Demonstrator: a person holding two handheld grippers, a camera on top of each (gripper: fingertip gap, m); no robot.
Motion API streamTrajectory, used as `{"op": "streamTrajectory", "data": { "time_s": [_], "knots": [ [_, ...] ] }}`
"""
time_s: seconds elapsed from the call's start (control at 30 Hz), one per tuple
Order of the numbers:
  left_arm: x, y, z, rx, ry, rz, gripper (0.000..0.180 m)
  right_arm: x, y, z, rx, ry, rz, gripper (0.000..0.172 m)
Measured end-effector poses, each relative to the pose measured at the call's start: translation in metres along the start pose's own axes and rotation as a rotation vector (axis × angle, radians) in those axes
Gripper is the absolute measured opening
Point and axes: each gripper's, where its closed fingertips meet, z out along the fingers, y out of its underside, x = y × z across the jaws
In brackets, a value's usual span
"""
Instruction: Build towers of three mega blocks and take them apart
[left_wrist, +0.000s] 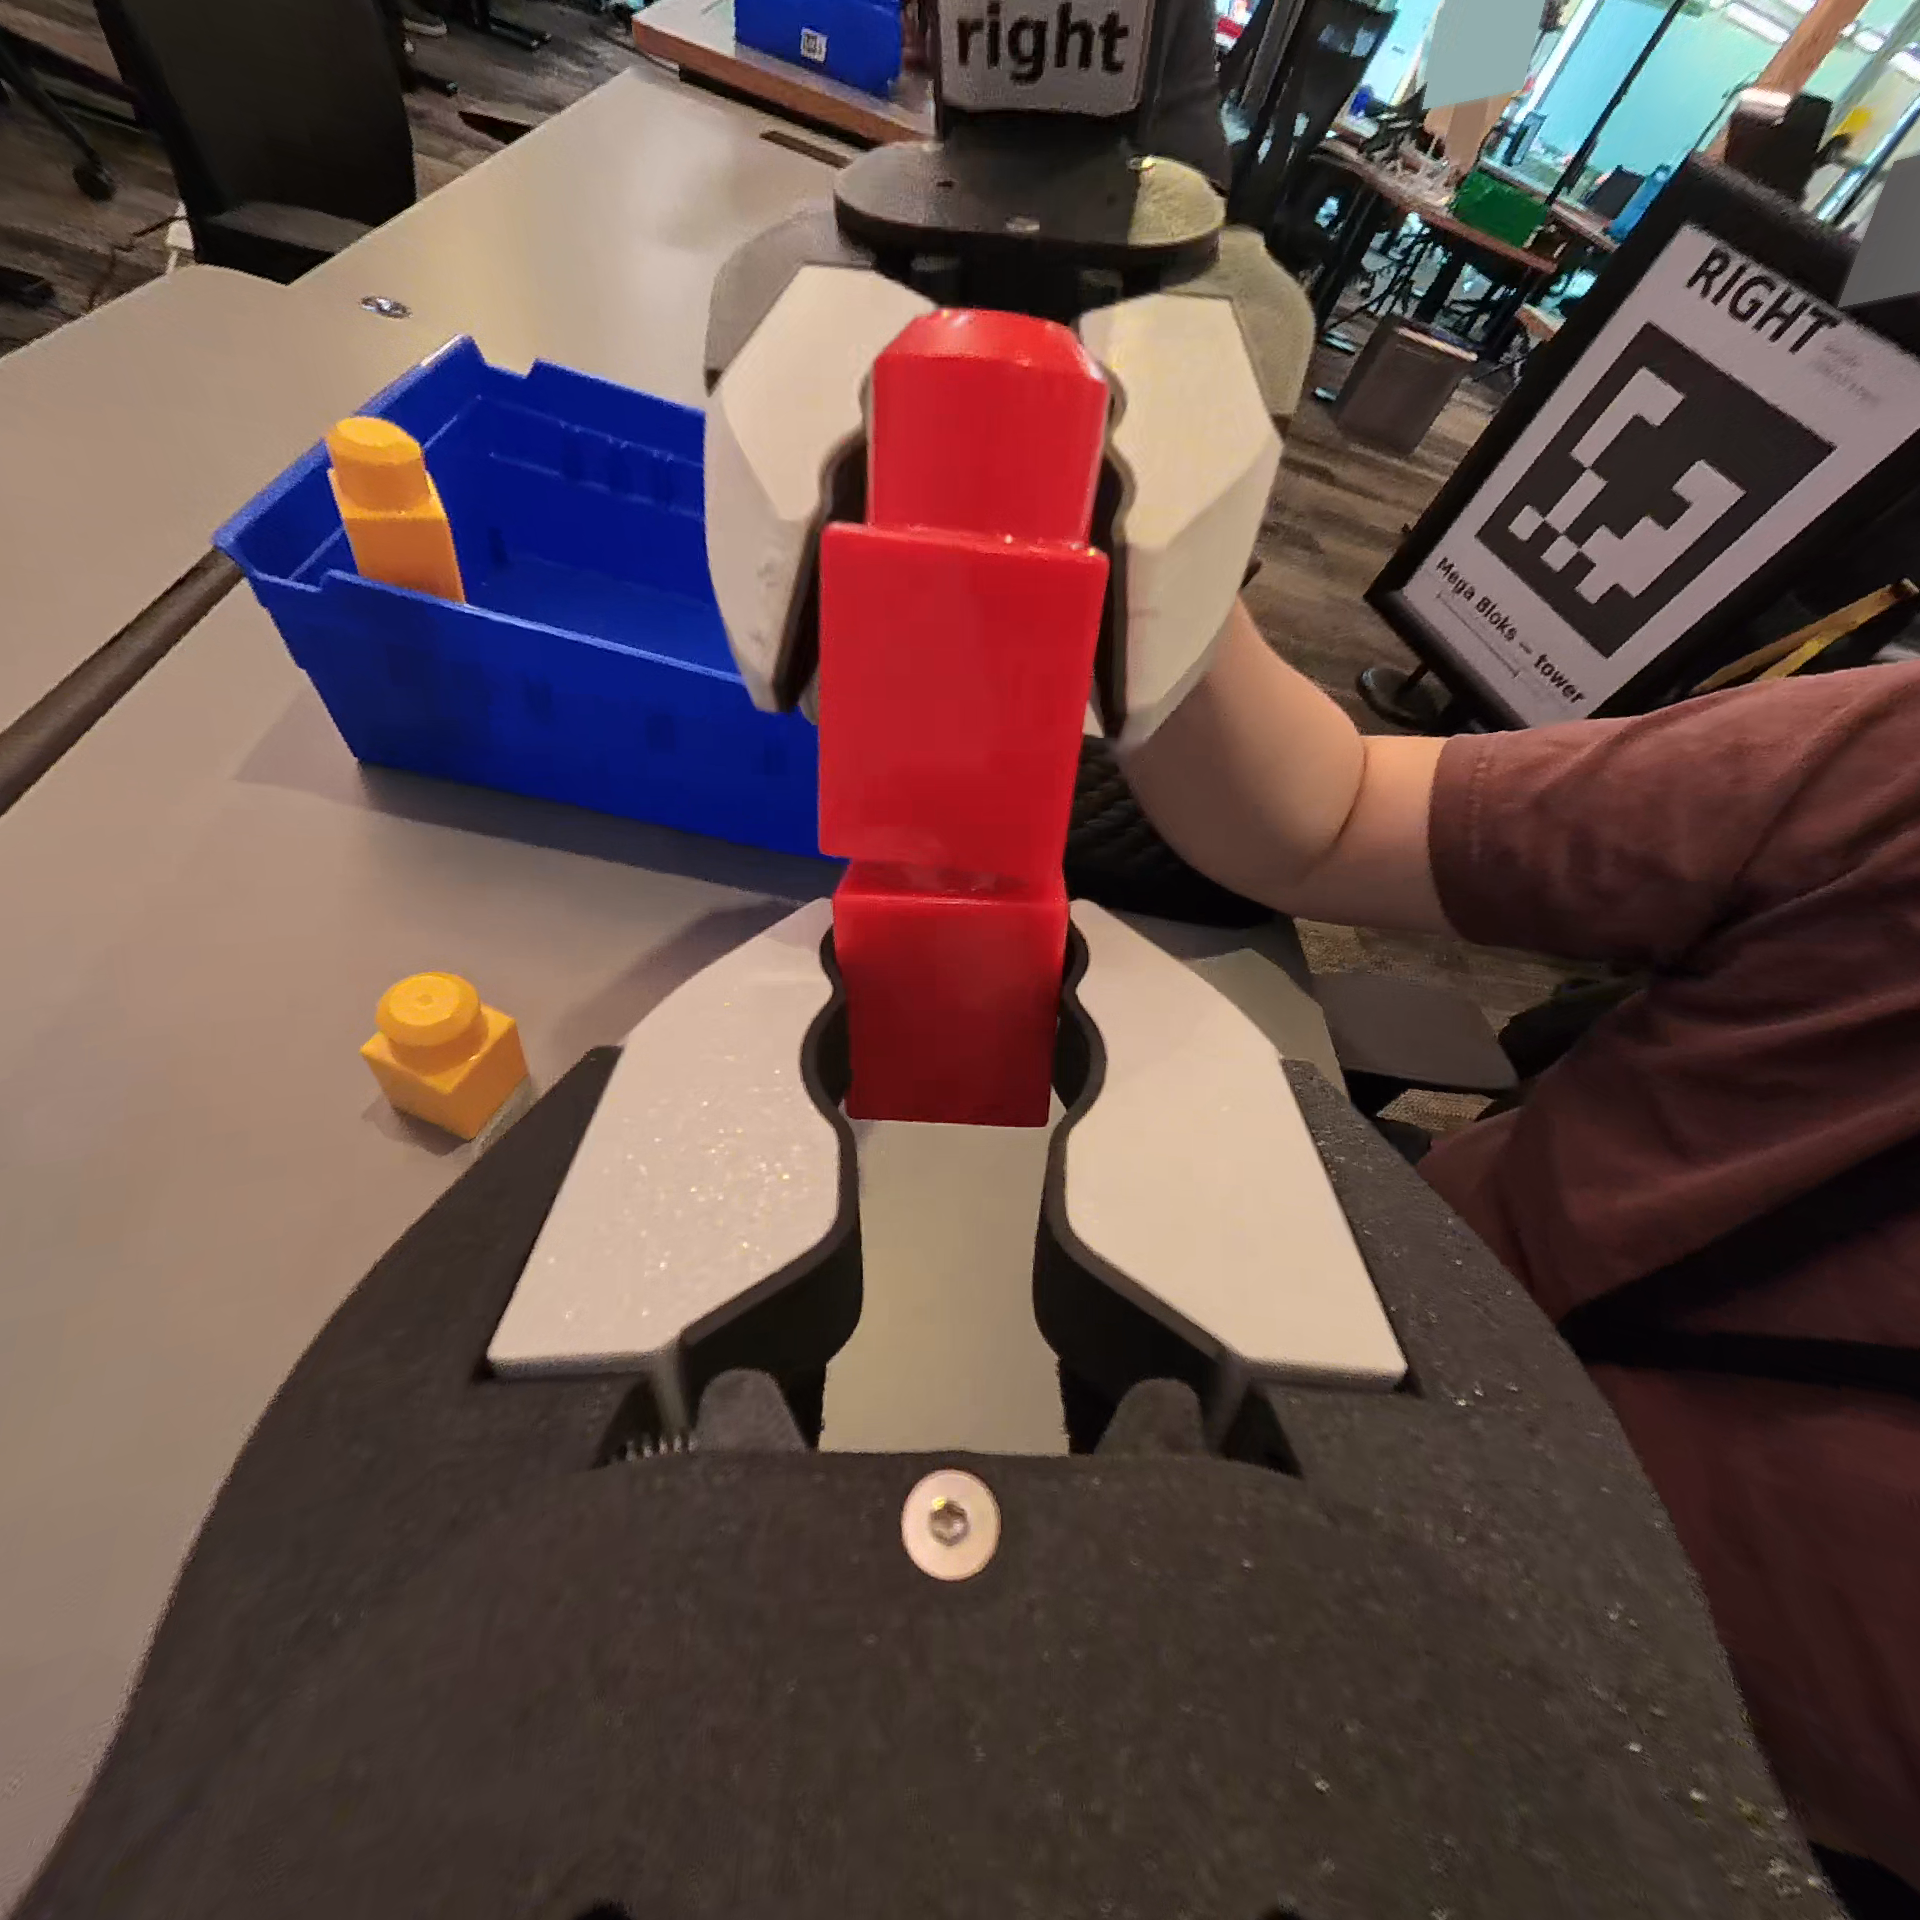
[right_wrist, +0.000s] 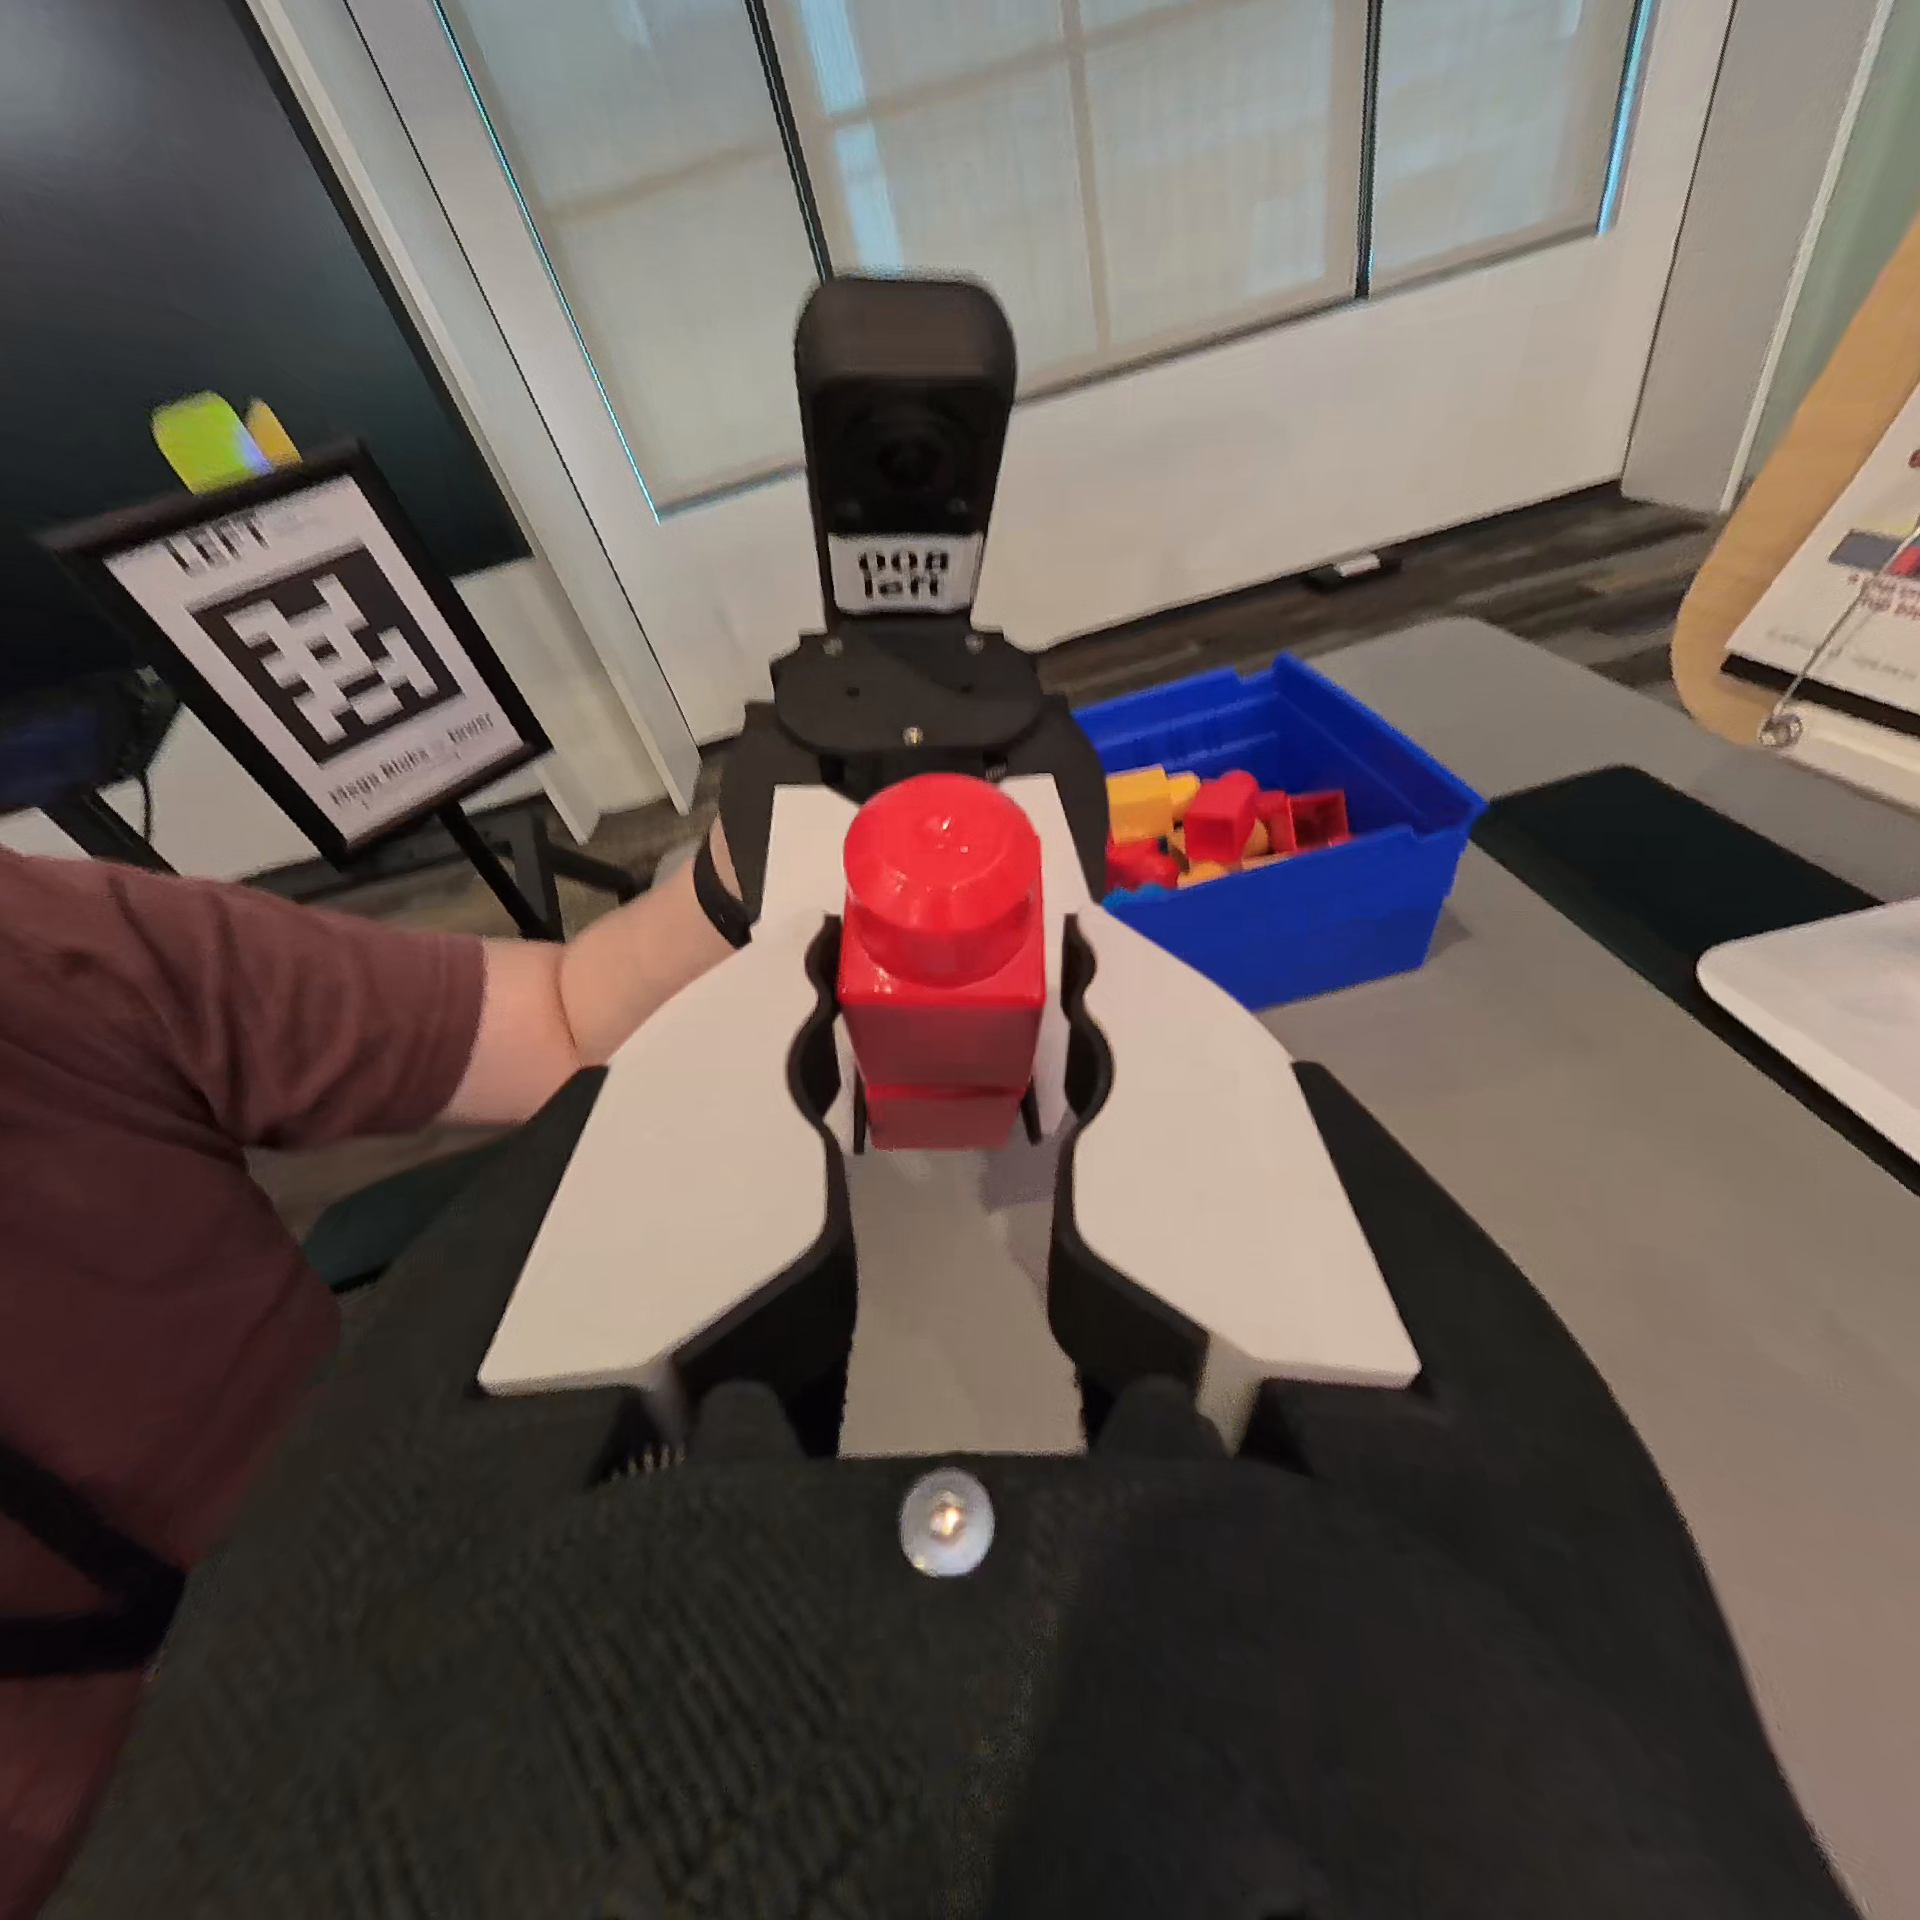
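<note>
The left gripper (left_wrist: 951, 1023) pinches the lower red block (left_wrist: 951, 997) while the right gripper (left_wrist: 971, 582), jaws around the upper red block (left_wrist: 961, 686), shows slight gaps, so that tilted block may slip free above the table (left_wrist: 208, 935), near the blue bin (left_wrist: 540, 665).

Two grippers, the left gripper (left_wrist: 951, 1023) and the right gripper (left_wrist: 961, 582), meet over two stacked red blocks, a lower red block (left_wrist: 951, 1013) and an upper red block (left_wrist: 966, 623); two yellow blocks, one loose on the table (left_wrist: 442, 1055), one standing in a blue bin (left_wrist: 393, 509); two blue bins in all, the second (right_wrist: 1340, 914) holding a heap of red and yellow blocks too jumbled to count; two framed marker signs, one (left_wrist: 1662, 499) to each side (right_wrist: 312, 644)
</note>
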Motion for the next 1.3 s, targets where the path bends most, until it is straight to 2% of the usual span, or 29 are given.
{"op": "streamTrajectory", "data": {
  "time_s": [0.17,0.3,0.57,0.7,1.0,1.2,1.27,1.3],
  "knots": [
    [0.003,-0.009,-0.001,0.042,-0.014,0.000,0.035,-0.003,-0.006,-0.001,0.039,-0.023,0.037,0.036],
    [0.009,-0.004,-0.001,-0.010,-0.008,0.013,0.035,-0.010,0.001,-0.001,-0.017,-0.093,0.078,0.036],
    [0.018,0.003,0.007,-0.052,0.071,-0.019,0.035,-0.017,0.010,0.000,-0.084,-0.121,0.059,0.037],
    [0.015,0.001,0.008,-0.031,0.072,-0.045,0.034,-0.012,0.010,0.000,-0.082,-0.092,0.054,0.037],
    [0.009,0.007,0.005,-0.077,0.034,-0.061,0.034,-0.006,0.014,0.004,-0.096,-0.055,0.058,0.037],
    [0.008,0.005,0.001,-0.057,0.048,-0.059,0.035,-0.005,0.007,0.009,-0.043,-0.042,0.032,0.037],
    [0.008,-0.002,-0.007,-0.018,0.040,-0.017,0.035,-0.005,-0.003,0.008,0.028,-0.005,-0.091,0.038],
    [0.006,-0.008,-0.015,0.012,0.019,0.003,0.035,-0.003,-0.013,0.004,0.101,0.036,-0.157,0.048]
  ]
}}
